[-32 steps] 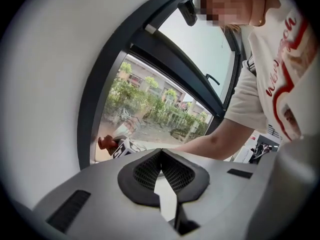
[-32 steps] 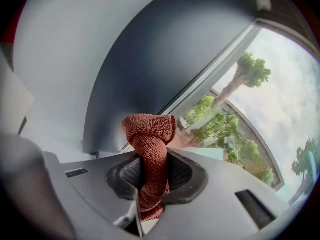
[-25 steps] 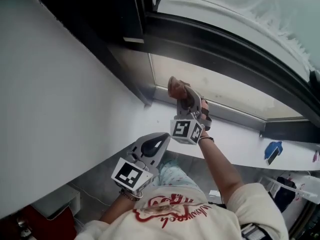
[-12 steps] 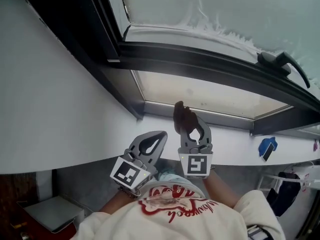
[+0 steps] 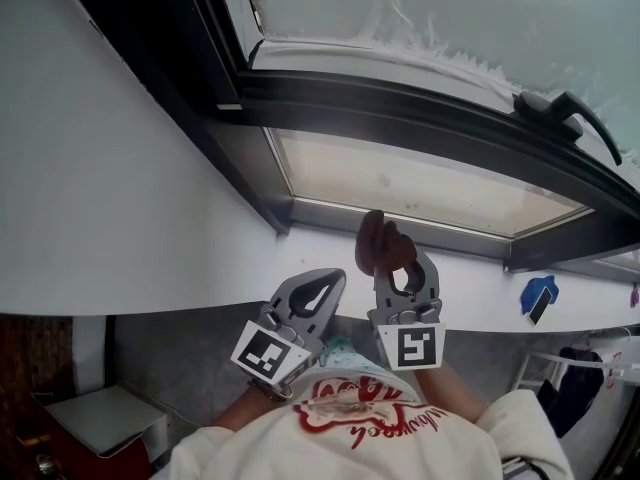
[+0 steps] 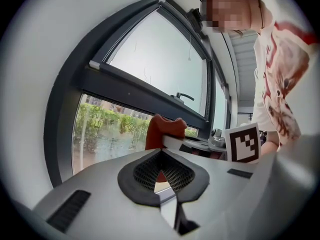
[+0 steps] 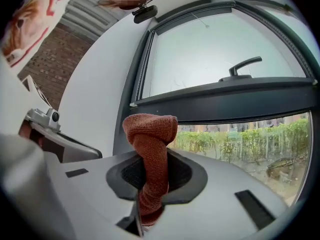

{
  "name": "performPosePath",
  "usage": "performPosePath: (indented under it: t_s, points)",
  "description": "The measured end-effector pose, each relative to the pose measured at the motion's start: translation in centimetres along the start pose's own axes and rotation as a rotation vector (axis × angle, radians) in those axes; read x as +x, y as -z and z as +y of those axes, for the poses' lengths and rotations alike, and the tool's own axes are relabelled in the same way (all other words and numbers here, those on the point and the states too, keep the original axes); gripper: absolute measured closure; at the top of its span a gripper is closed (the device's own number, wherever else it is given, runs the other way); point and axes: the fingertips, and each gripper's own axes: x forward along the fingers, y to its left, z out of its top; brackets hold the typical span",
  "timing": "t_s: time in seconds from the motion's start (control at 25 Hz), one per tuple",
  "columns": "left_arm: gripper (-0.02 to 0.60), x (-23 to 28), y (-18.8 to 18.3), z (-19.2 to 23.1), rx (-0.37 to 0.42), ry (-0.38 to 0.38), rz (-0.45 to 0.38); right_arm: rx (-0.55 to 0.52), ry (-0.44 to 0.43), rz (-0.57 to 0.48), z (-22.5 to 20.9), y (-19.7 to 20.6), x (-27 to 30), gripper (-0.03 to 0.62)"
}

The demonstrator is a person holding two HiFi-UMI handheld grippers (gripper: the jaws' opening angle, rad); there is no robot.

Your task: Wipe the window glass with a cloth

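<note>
The right gripper (image 5: 392, 260), at the lower centre of the head view, clamps the rust-red cloth (image 5: 373, 240); the cloth bunches just below the window glass (image 5: 420, 183). The left gripper (image 5: 322, 286) beside it has its jaws together, empty.

The cloth (image 5: 378, 240) is rust-red with a fine knitted weave. The left gripper (image 5: 333, 278) and right gripper (image 5: 392, 256) are pale grey, their marker cubes (image 5: 420, 346) patterned in black-and-white squares. The window frame (image 5: 400, 103) is dark grey, the wall (image 5: 100, 188) white.
</note>
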Motion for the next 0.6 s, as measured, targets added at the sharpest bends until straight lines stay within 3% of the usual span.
performPosePath:
  t_s: [0.28,0.6]
  points:
    - [0.56,-2.0,-1.7,-1.8,0.042,0.0,-0.016,-0.02,0.013,-0.084,0.6,-3.2,-2.3,0.516]
    - [0.56,-6.8,-2.4,-5.2,0.053,0.095,-0.085,-0.042,0.067,-0.097,2.9,-5.0,-7.5,0.516]
